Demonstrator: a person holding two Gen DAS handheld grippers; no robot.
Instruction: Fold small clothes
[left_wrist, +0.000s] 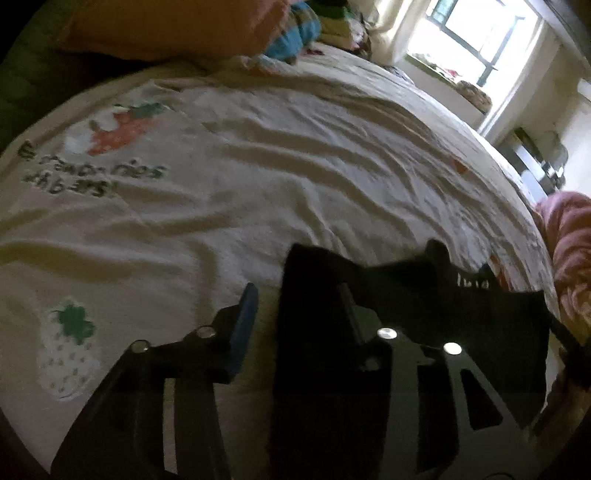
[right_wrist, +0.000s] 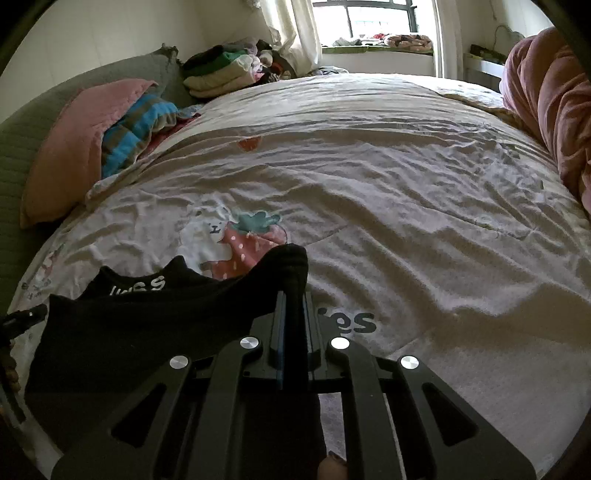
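Black garment (right_wrist: 147, 314): small, soft knit cloth, matte, with white lettering on a band near its upper edge; the letters are partly folded and not fully legible. It hangs slack just above the bedspread, stretched between the two grippers, and sags in a shallow curve between the held corners.

Right gripper (right_wrist: 291, 295): black rigid frame with round silver bolt heads and blue-edged pads; jaws clenched on a bunched, rounded corner of the garment, which pokes out past the fingertips.

Left gripper (left_wrist: 295, 306): same black frame. One blue pad (left_wrist: 243, 325) stands clear at the left; the other finger is draped by the black cloth (left_wrist: 406, 295). A gap shows between pad and cloth, and whether the jaws truly pinch the fabric cannot be told.

Bedspread (right_wrist: 406, 184): cream cotton-like fabric, finely wrinkled and quilted, printed with red and white strawberries, a white bear and dark lettering.

Pink pillow (right_wrist: 74, 147): stitched texture, lying at the left edge beside a blue-and-brown striped cloth (right_wrist: 136, 129).

Folded clothes (right_wrist: 225, 70): a stacked pile at the far corner, near the window (right_wrist: 369, 18).

Pink plush fabric (right_wrist: 546, 110): thick and rumpled, at the right edge.
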